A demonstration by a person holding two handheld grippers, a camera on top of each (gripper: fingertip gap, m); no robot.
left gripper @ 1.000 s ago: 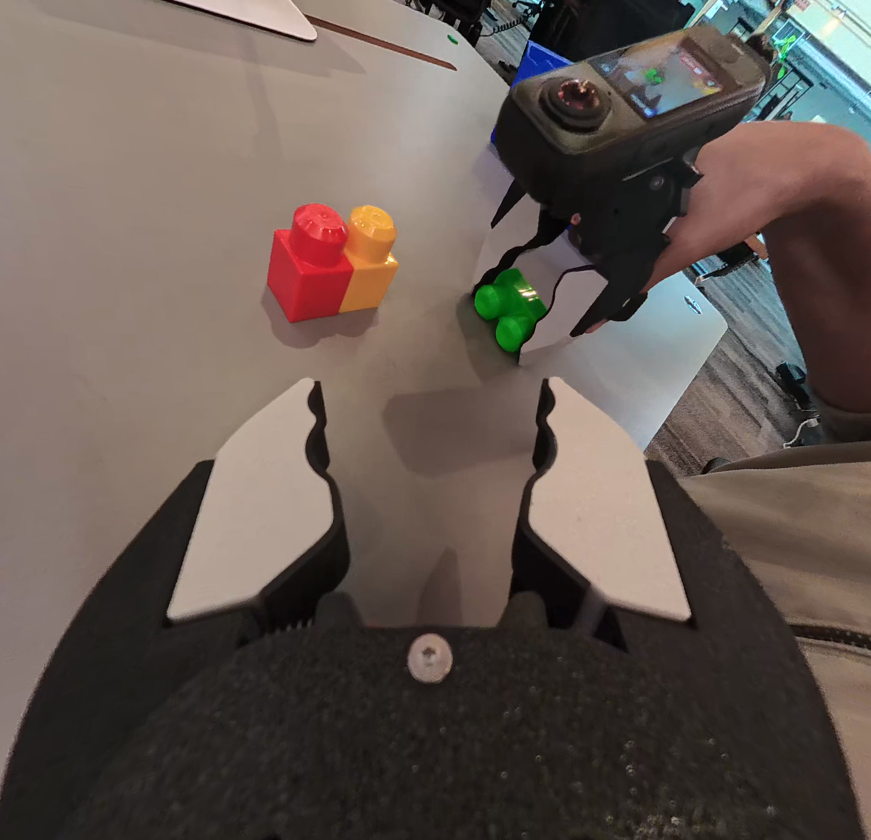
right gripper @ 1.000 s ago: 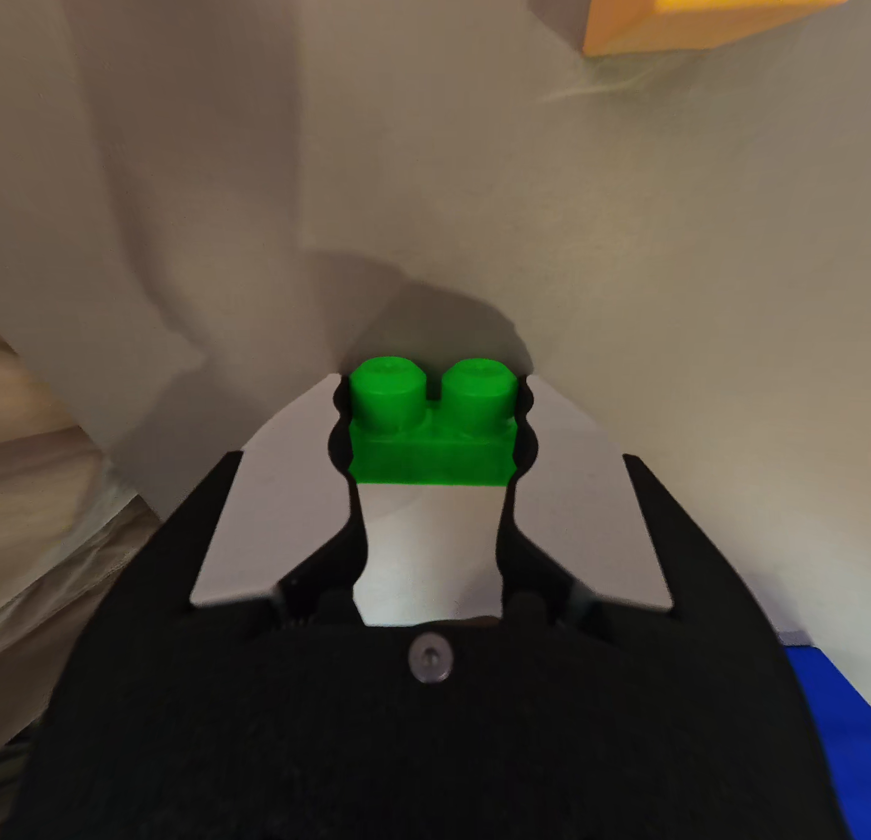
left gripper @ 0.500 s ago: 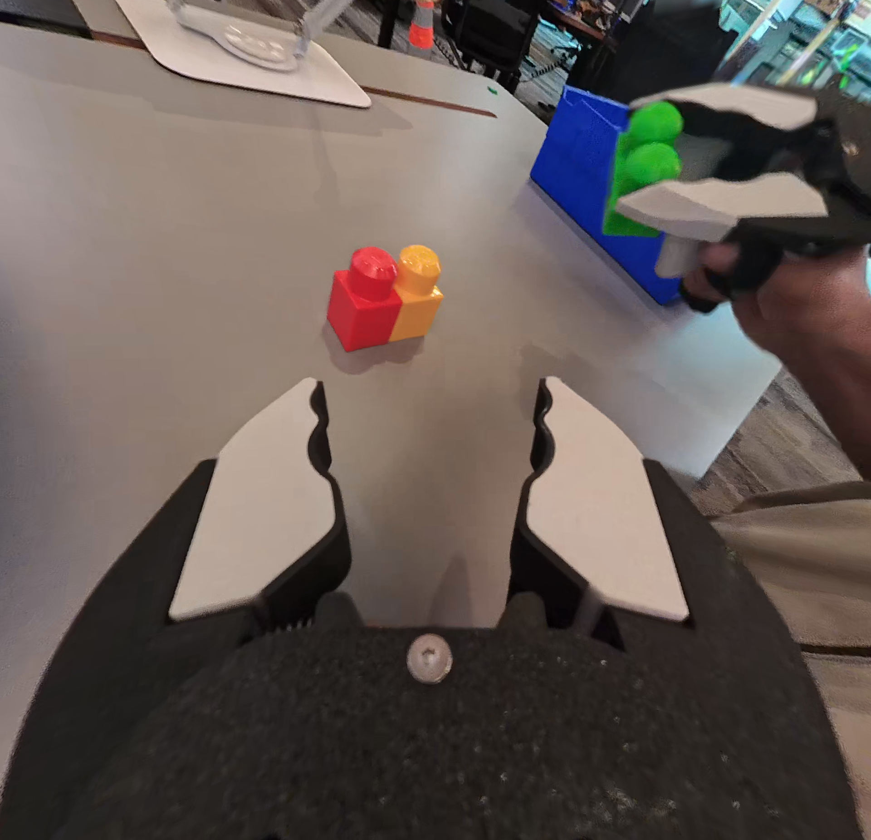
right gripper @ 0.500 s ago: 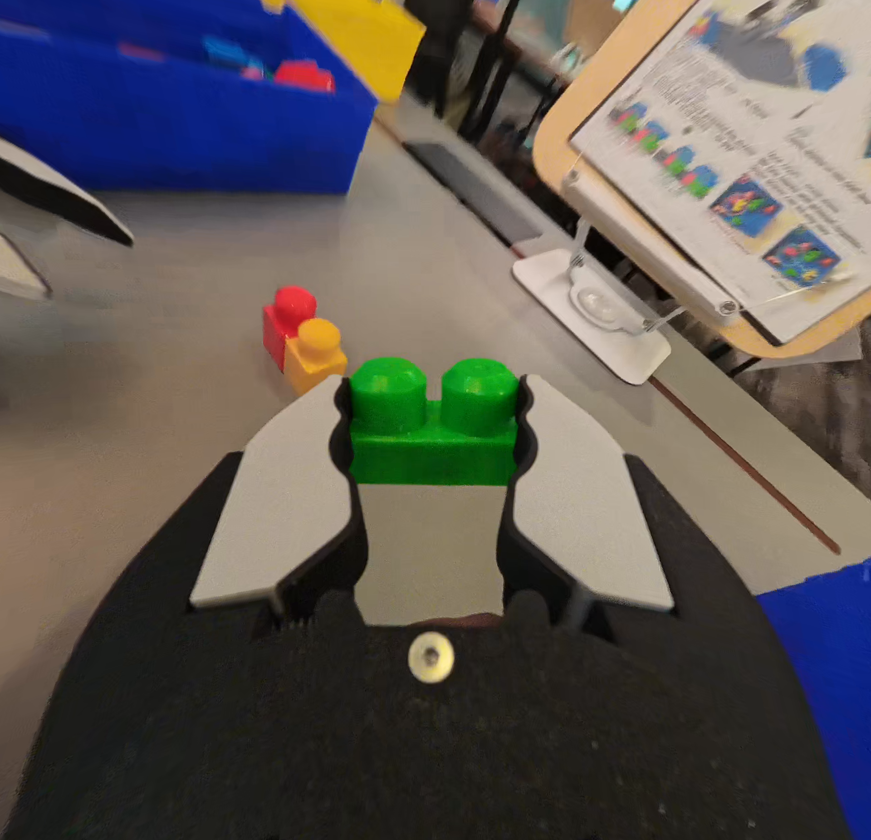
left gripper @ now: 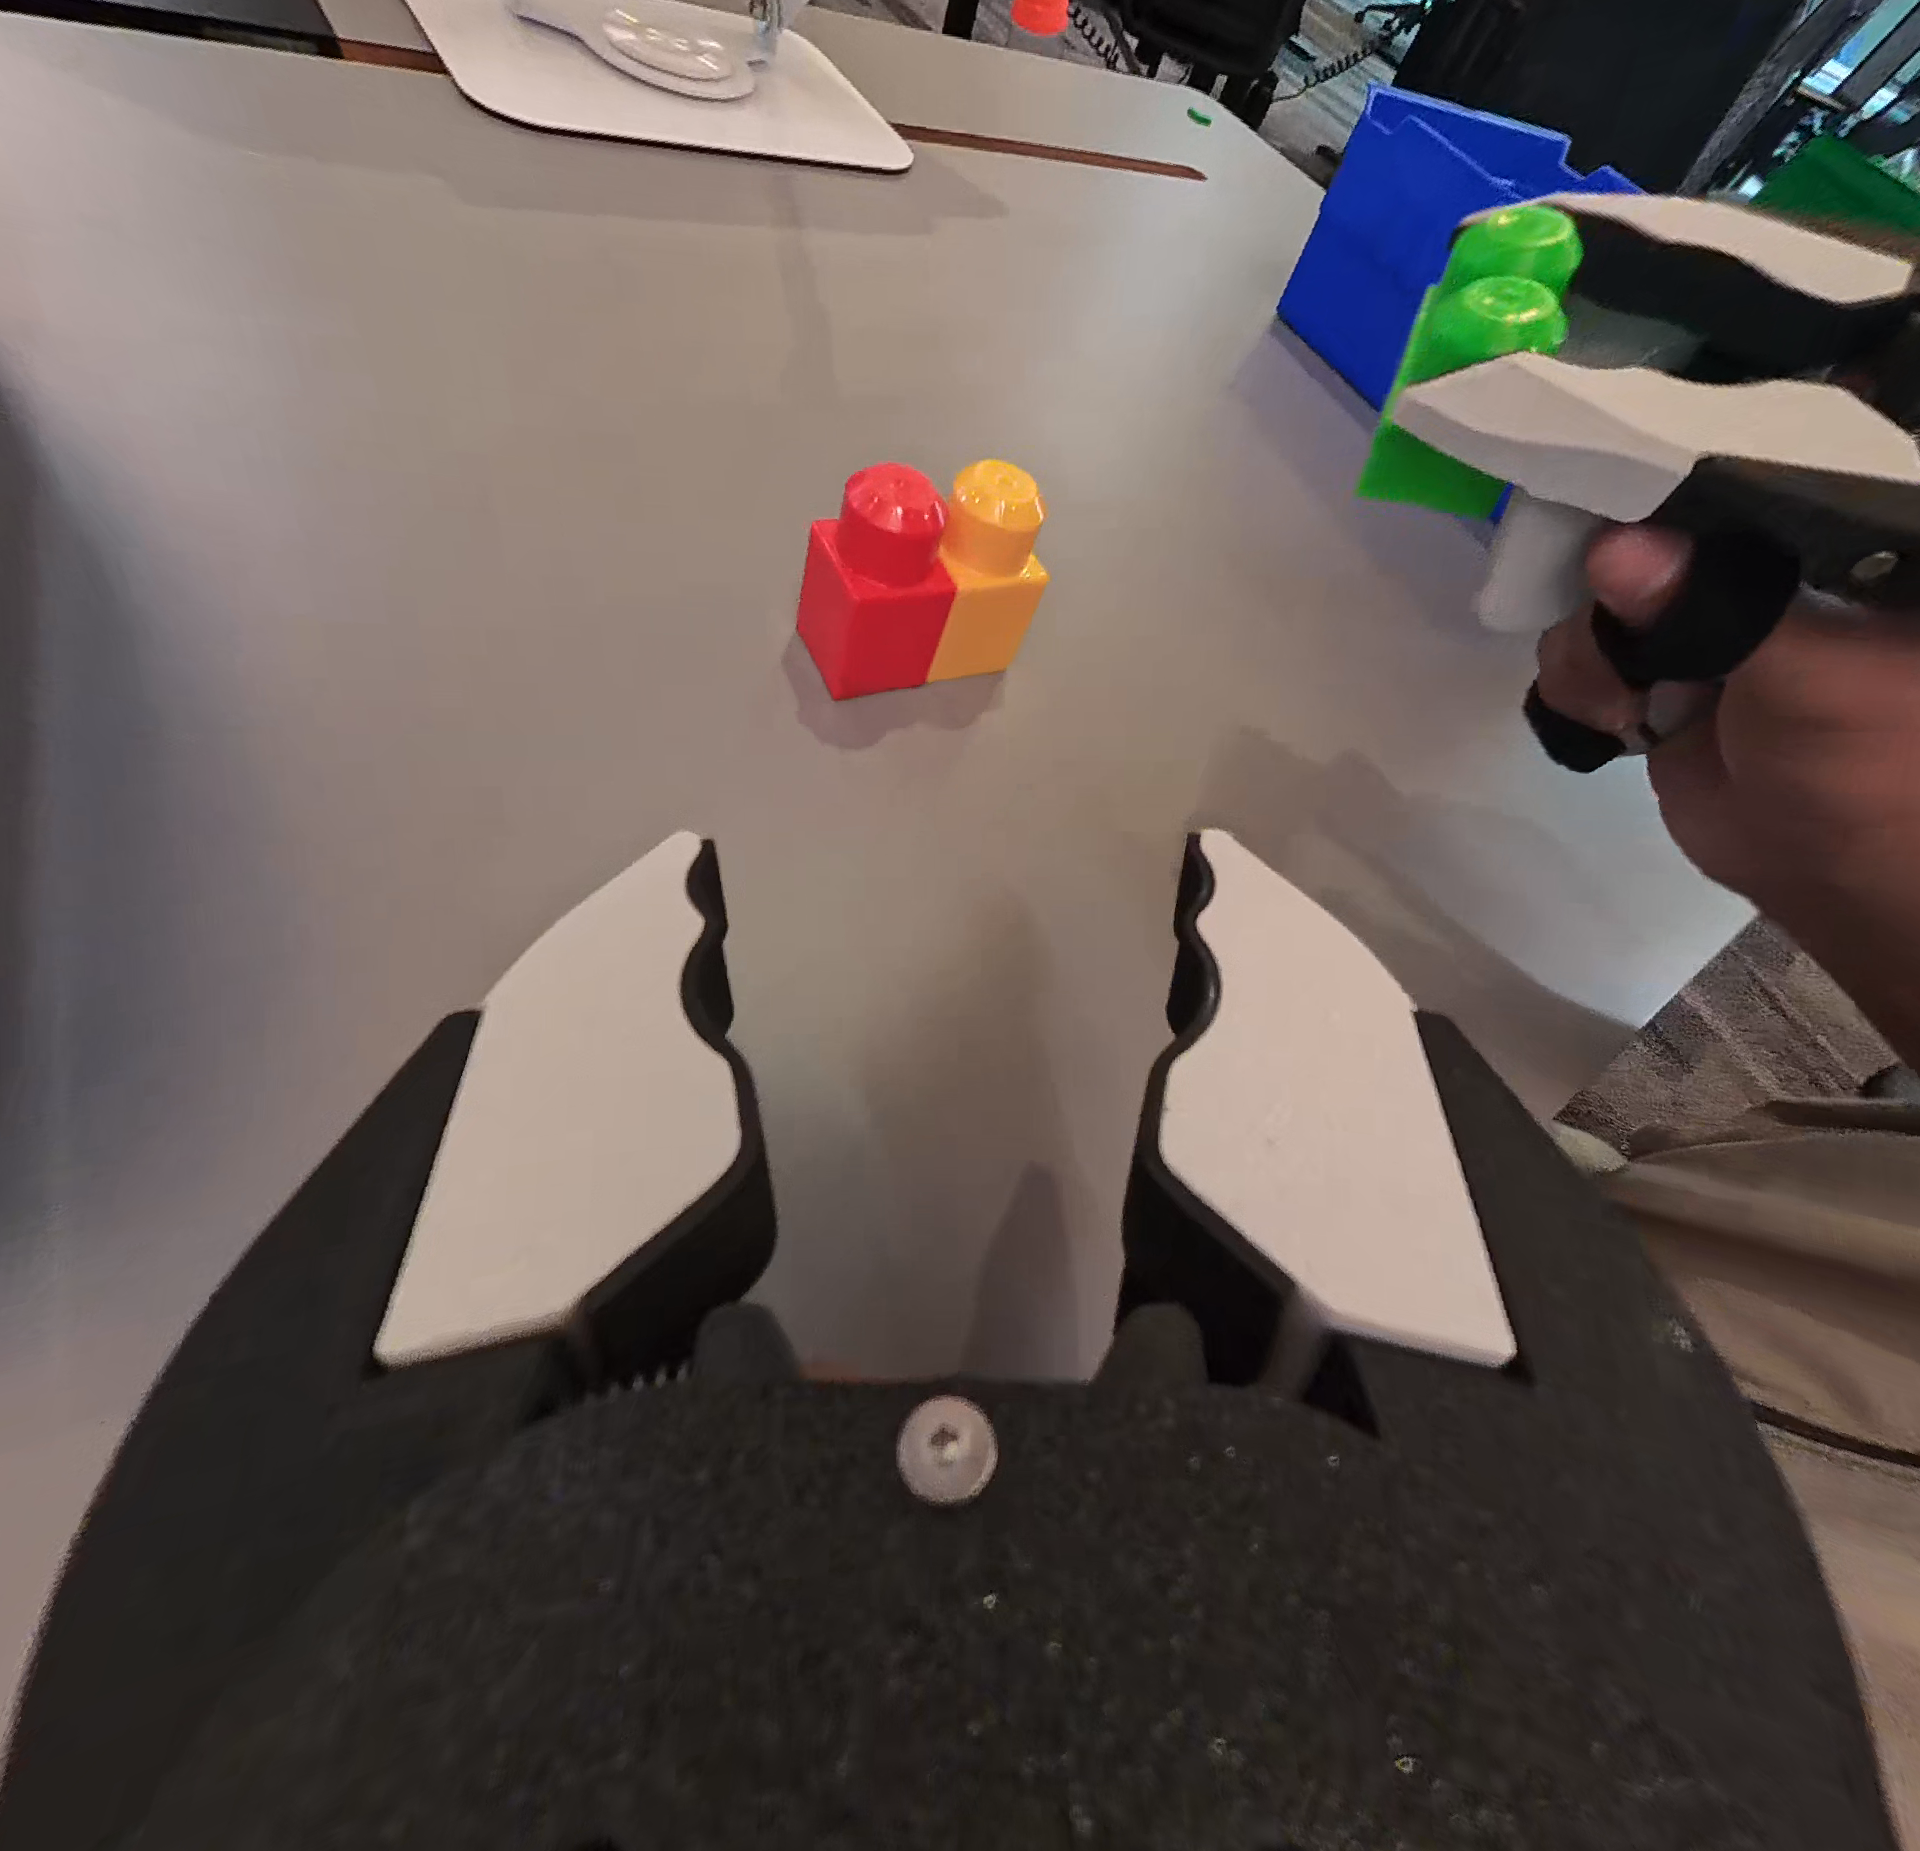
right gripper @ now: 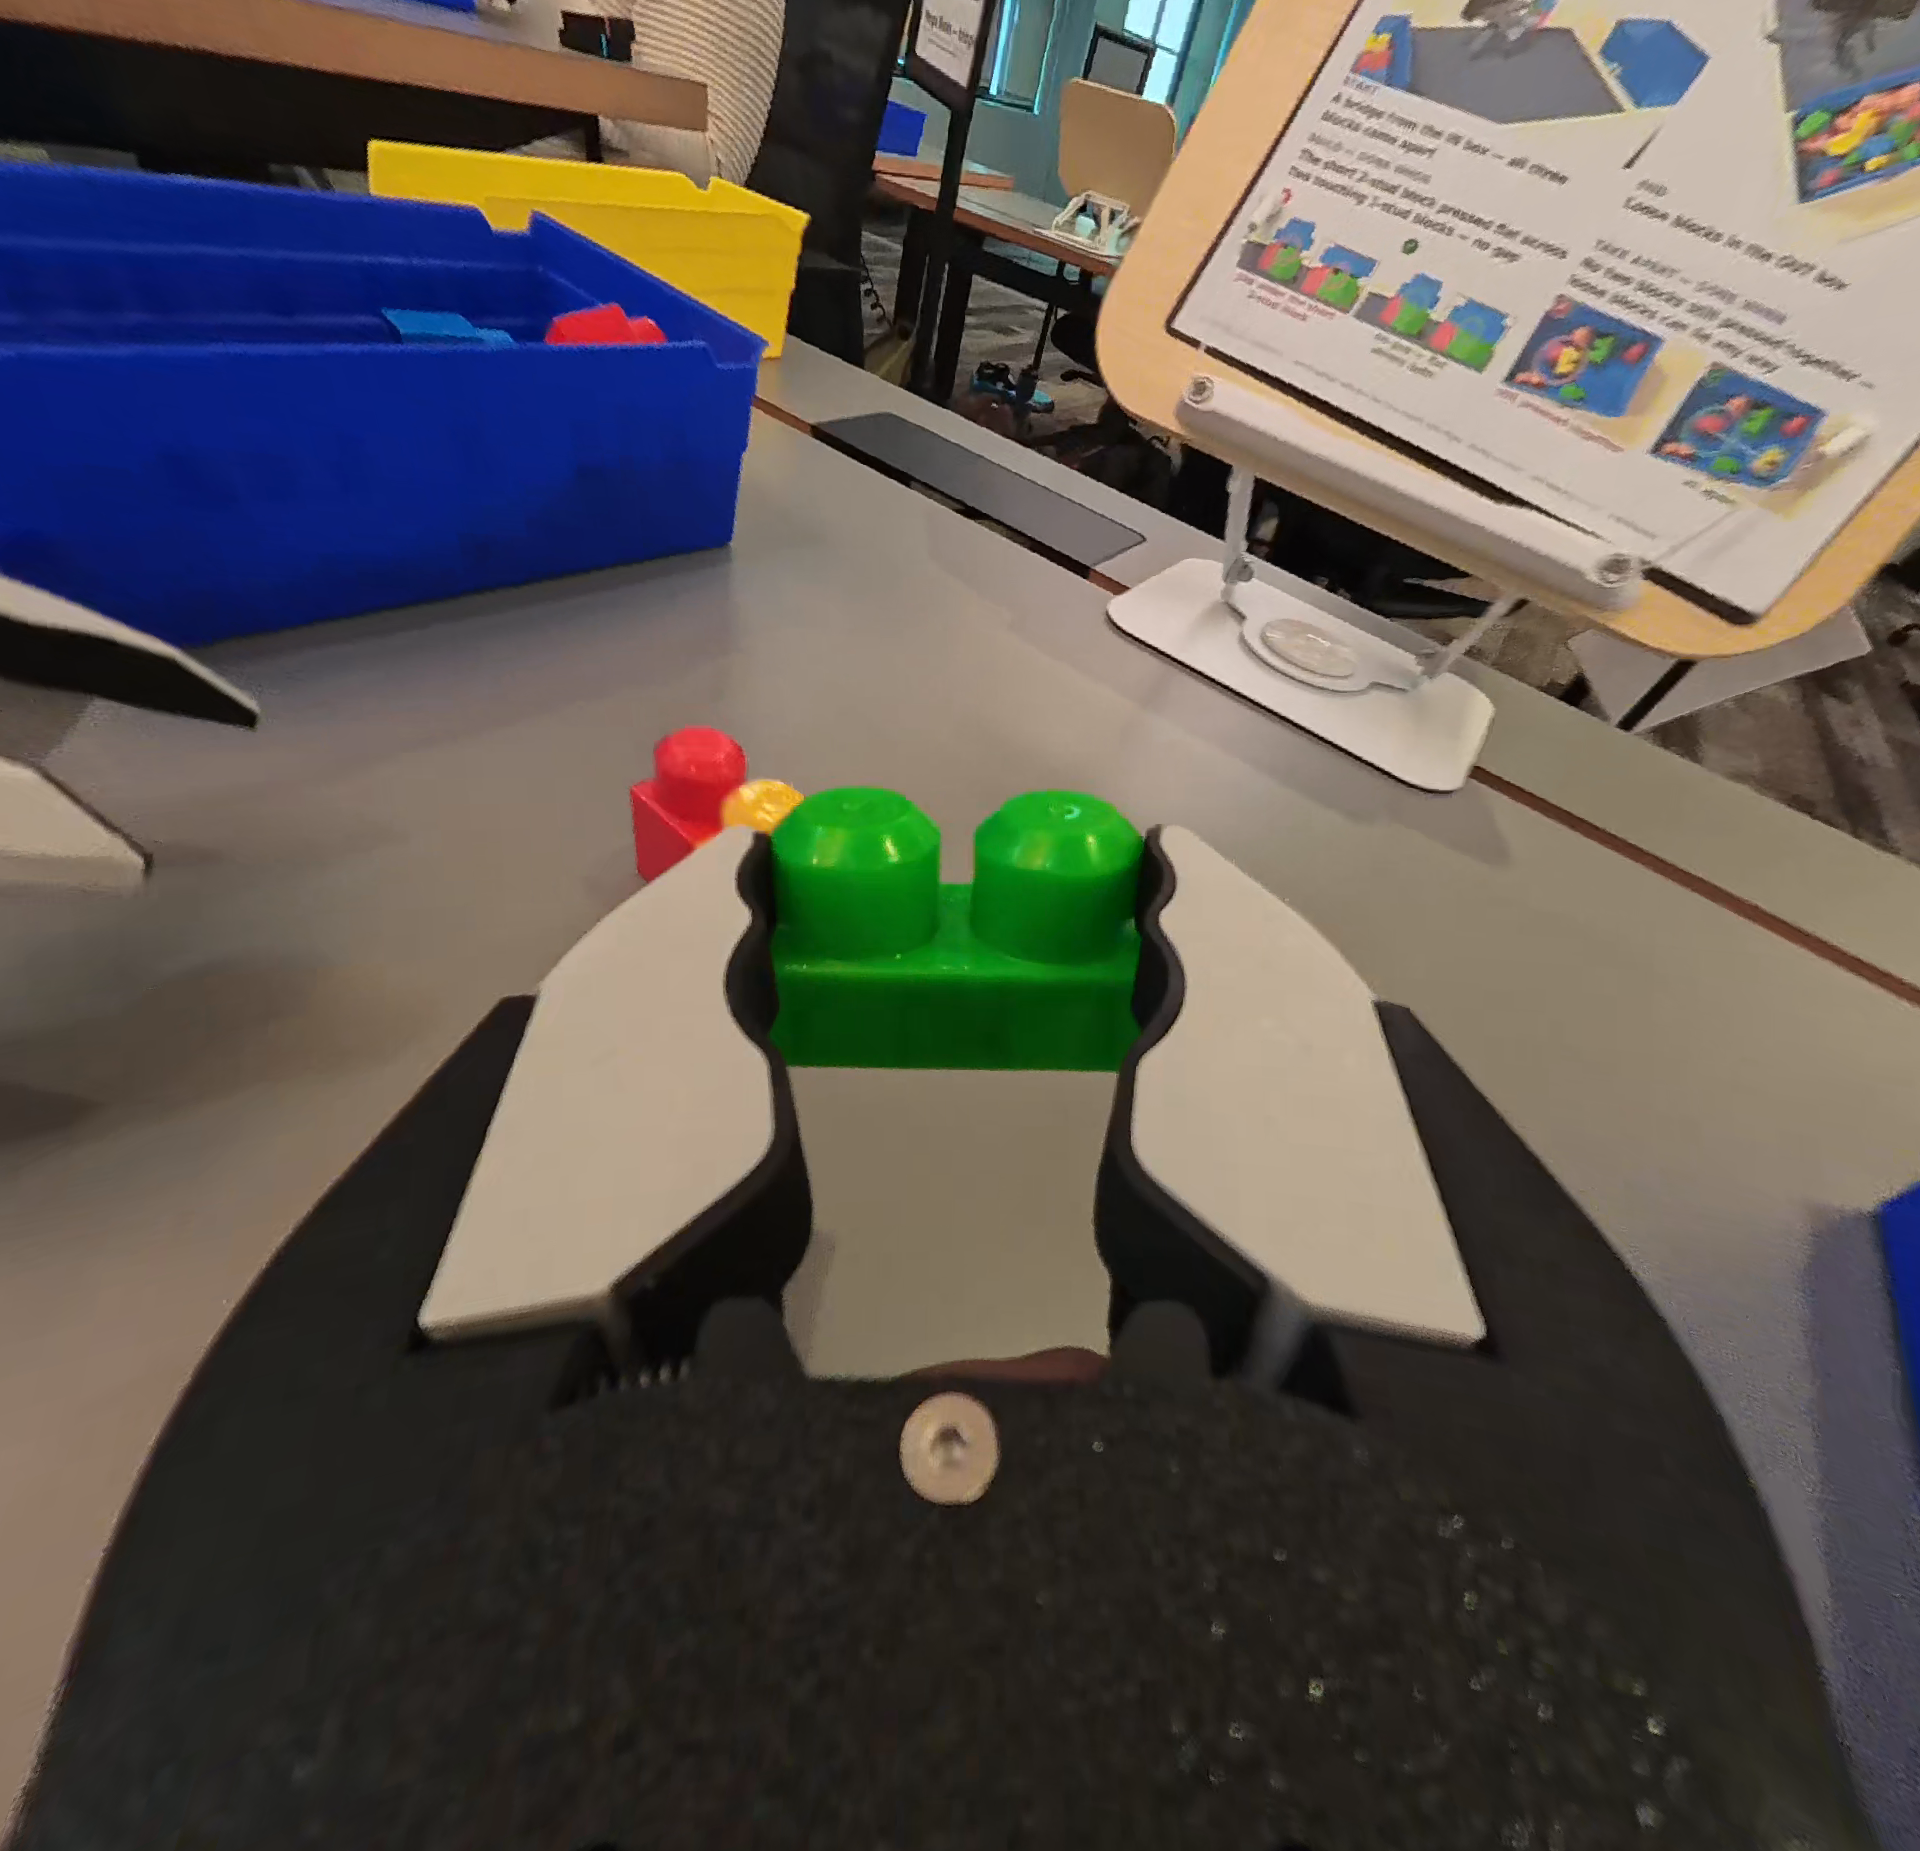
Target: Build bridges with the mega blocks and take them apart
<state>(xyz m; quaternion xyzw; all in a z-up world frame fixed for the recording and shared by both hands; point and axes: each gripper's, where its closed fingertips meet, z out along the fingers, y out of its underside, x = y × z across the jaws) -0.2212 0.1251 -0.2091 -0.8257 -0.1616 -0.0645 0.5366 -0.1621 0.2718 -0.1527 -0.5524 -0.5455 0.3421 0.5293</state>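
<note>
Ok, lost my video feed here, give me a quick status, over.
Left gripper open, empty. Right gripper shut on green two-stud plastic block, held off the grey table. Red and orange one-stud blocks side by side; nothing between.

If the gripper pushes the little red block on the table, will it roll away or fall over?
Probably neither. The small red plastic block has a flat square base on the grey table, so it should slide, not roll. It touches the orange plastic block beside it, so both may move together. It looks stiff and probably light, so a high push might tip it.
</note>
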